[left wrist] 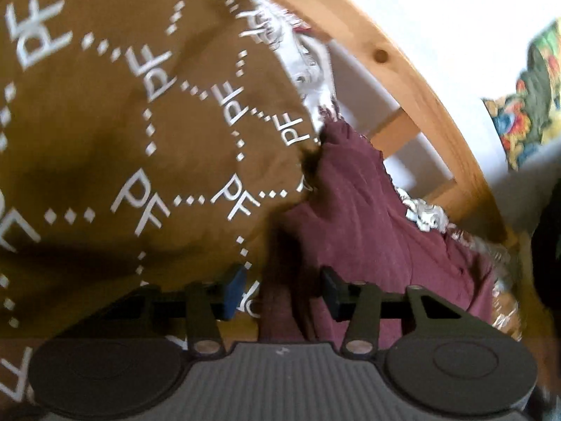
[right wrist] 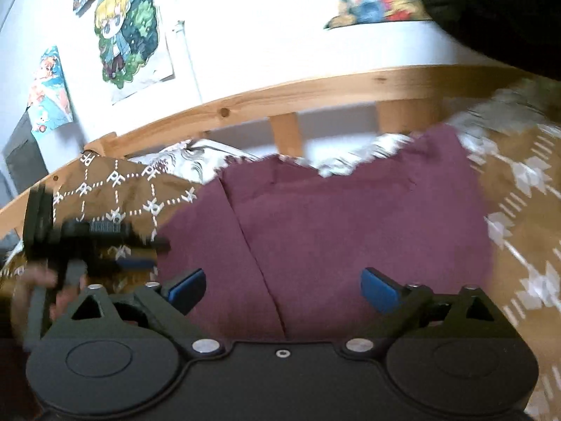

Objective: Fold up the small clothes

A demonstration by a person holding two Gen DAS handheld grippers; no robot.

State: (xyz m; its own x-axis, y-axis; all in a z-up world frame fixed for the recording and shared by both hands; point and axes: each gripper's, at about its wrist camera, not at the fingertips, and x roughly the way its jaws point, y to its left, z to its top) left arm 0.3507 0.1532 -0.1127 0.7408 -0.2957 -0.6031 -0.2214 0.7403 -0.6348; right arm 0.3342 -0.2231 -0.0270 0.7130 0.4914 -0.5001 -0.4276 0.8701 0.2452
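A maroon garment (right wrist: 350, 217) lies spread on a brown bedspread (left wrist: 105, 122) printed with white letters and dotted lines. In the left wrist view a raised fold at the maroon garment's (left wrist: 368, 217) left edge runs between the pads of my left gripper (left wrist: 283, 293). The jaws stand partly apart, and I see no pad pressing on the cloth. My right gripper (right wrist: 284, 287) hangs wide open over the garment's near part, a seam running between its blue pads (right wrist: 189, 286). The left gripper (right wrist: 91, 242), held by a hand (right wrist: 35, 280), shows blurred at the left of the right wrist view.
A wooden bed rail (right wrist: 315, 87) with slats runs behind the clothes, against a white wall with colourful posters (right wrist: 129, 24). A white patterned cloth (right wrist: 196, 161) lies bunched between the garment and the rail. A brown blanket with white diamond shapes (right wrist: 526, 210) covers the right side.
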